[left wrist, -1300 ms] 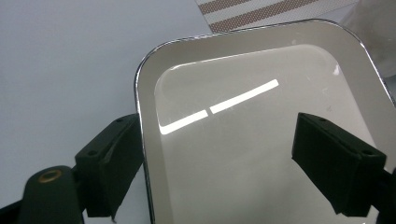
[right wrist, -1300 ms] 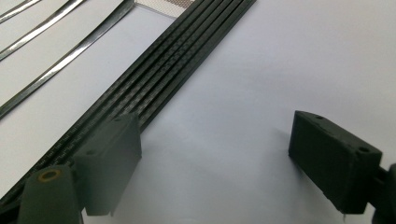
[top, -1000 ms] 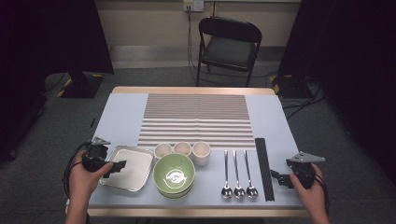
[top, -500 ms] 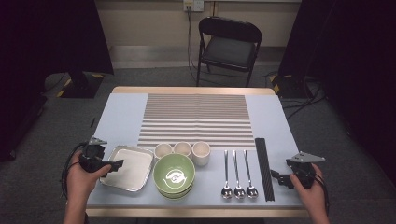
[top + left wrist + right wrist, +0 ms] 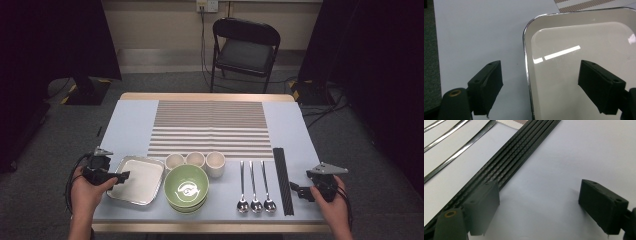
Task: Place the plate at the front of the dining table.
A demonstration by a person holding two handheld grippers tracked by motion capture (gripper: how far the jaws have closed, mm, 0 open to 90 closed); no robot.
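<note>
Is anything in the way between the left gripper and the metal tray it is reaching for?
Nothing visible. The left gripper is open with its jaws on either side of the tray's near rim, one over the table, one over the tray.

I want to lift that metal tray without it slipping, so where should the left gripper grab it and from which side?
Grip the metal tray by its raised left rim, coming from the table's left edge. The left gripper is open and already straddles that rim, one jaw outside, one over the shallow inside. The thin upturned lip probably suits a pinch.
</note>
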